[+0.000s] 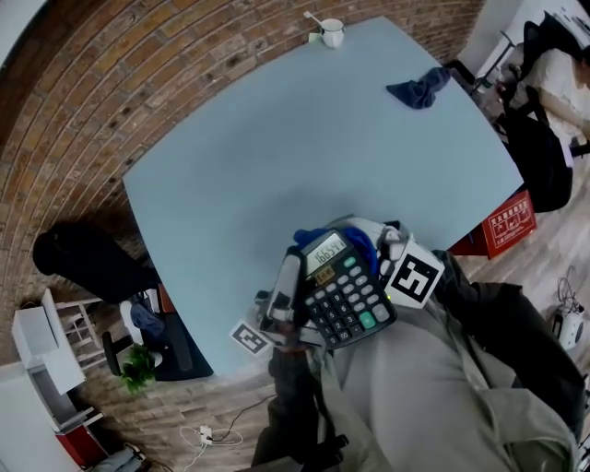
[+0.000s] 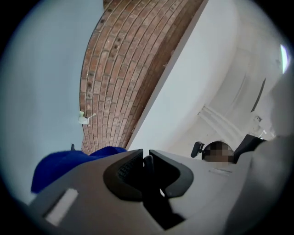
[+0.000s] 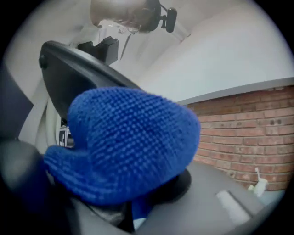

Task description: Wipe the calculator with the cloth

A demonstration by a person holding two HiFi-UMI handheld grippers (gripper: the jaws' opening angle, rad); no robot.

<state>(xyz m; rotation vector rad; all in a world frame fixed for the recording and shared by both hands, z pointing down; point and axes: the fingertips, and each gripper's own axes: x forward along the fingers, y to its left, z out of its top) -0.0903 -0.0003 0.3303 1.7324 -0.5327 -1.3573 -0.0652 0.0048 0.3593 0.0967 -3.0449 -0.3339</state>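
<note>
Both claws grip: left claw (image 2: 145, 157) pinching the calculator (image 1: 346, 295) by its edge, right claw (image 1: 380, 238) holding the cloth (image 3: 128, 142) at its top.

looks like an office: blue table (image 1: 267, 157), brick wall (image 1: 83, 101), white shelving (image 1: 37, 346).

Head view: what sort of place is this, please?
Probably an office or shared workroom, indoors: a white mug on a large pale blue table, a red brick wall behind it, and a white shelf unit at the side.

Blue table (image 1: 277, 166), mug (image 1: 332, 34) (with spoon (image 1: 312, 17)), dark cloth (image 1: 419, 90)
</note>
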